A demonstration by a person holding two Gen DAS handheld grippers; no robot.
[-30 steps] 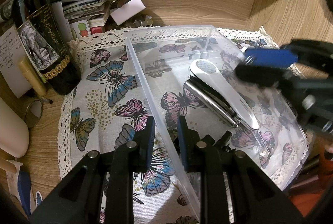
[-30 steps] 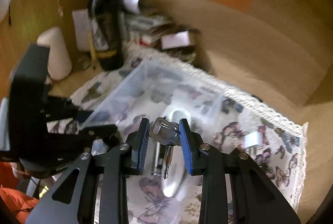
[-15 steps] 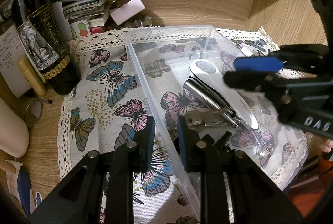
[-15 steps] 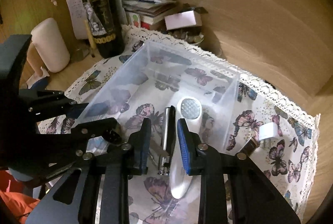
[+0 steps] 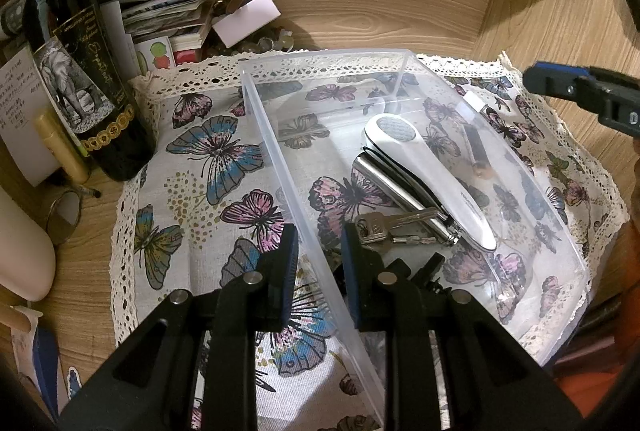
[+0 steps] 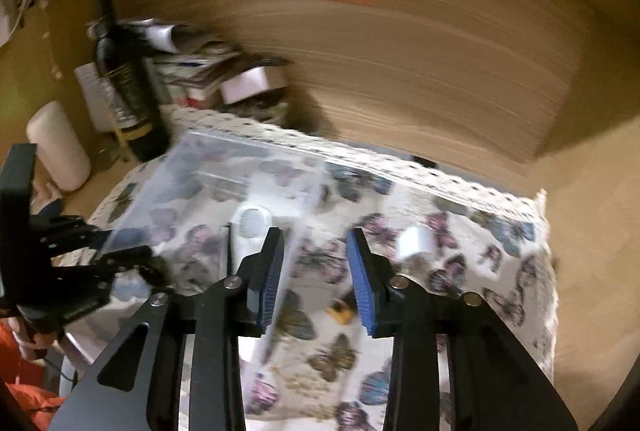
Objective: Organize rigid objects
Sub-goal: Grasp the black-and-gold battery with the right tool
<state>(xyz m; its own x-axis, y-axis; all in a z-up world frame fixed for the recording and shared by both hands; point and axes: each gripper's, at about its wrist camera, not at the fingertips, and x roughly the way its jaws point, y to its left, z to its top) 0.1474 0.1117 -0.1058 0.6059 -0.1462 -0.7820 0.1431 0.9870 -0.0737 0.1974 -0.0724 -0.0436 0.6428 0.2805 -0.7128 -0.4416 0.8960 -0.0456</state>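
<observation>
Keys (image 5: 394, 227) of silver metal lie inside the clear plastic bin (image 5: 404, 71) on the butterfly-print cloth (image 5: 212, 151), beside a white handheld device (image 5: 424, 179), in the left wrist view. The left gripper (image 5: 319, 259) is clamped on the bin's near wall. In the blurred right wrist view, the right gripper (image 6: 314, 275) holds nothing, its jaws opening above the cloth.

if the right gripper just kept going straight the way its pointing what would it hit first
Probably the butterfly cloth just outside the clear bin. The right gripper, jaws opening with nothing between them, aims there; a small white object lies slightly right. Blur makes depth uncertain.
</observation>
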